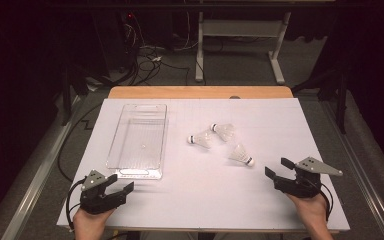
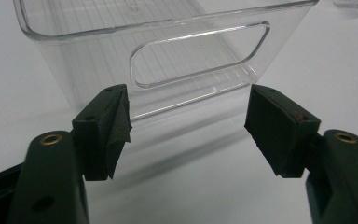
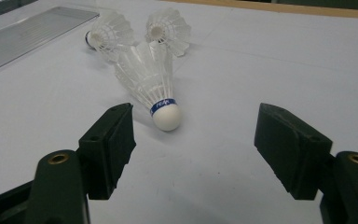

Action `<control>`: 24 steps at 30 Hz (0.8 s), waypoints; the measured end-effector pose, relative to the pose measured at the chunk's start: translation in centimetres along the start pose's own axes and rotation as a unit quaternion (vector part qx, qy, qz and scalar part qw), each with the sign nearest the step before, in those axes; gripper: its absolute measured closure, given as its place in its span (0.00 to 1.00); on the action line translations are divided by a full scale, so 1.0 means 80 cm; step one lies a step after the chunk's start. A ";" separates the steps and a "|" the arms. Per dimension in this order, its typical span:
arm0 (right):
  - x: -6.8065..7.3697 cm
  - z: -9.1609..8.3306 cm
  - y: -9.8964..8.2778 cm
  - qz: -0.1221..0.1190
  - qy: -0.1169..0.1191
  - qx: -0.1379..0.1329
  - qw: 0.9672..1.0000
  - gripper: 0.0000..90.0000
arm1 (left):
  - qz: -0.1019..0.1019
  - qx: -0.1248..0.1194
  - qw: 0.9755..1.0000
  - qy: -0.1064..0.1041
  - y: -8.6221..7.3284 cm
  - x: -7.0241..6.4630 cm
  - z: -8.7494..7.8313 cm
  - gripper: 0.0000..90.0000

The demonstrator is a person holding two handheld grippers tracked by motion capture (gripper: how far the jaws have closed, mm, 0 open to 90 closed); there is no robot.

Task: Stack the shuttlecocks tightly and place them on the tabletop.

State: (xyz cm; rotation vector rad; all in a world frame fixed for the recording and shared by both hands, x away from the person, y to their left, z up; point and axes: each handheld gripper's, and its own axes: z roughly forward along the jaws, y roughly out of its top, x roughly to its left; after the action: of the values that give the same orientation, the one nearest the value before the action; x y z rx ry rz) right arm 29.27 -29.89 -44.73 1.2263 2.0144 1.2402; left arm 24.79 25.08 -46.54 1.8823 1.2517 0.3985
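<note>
Right claw (image 3: 193,149), jaws apart, faces white feathered shuttlecock (image 3: 151,81) with blue-banded cork.

The room around the tabletop (image 1: 200,200) is very dark, almost black at the sides. The white top is lit from above and looks bright but soft, a little purple-grey. Shadows on it are faint and small. The high view is a bit grainy and not very sharp. In the gripper views, the black jaws close to the camera look blurry. The clear bin (image 2: 168,51) has thin bright shines on its edges. The nearest shuttlecock (image 3: 156,88) looks sharp; the two behind are fuzzy.
</note>
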 end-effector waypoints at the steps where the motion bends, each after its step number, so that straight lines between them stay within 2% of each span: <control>1: 0.001 0.001 0.001 0.000 0.001 0.001 1.000 0.32 | 0.001 0.001 1.000 -0.001 0.000 0.000 0.000 0.35; 24: 0.019 0.027 0.019 -0.008 0.020 0.002 1.000 0.32 | 0.003 0.006 1.000 0.000 0.000 0.000 0.002 0.35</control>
State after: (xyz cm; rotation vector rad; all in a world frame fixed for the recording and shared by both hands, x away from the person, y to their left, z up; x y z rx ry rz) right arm 30.81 -27.27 -44.32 1.1939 2.0520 1.2641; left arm 24.85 25.01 -46.65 1.8969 1.2524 0.3949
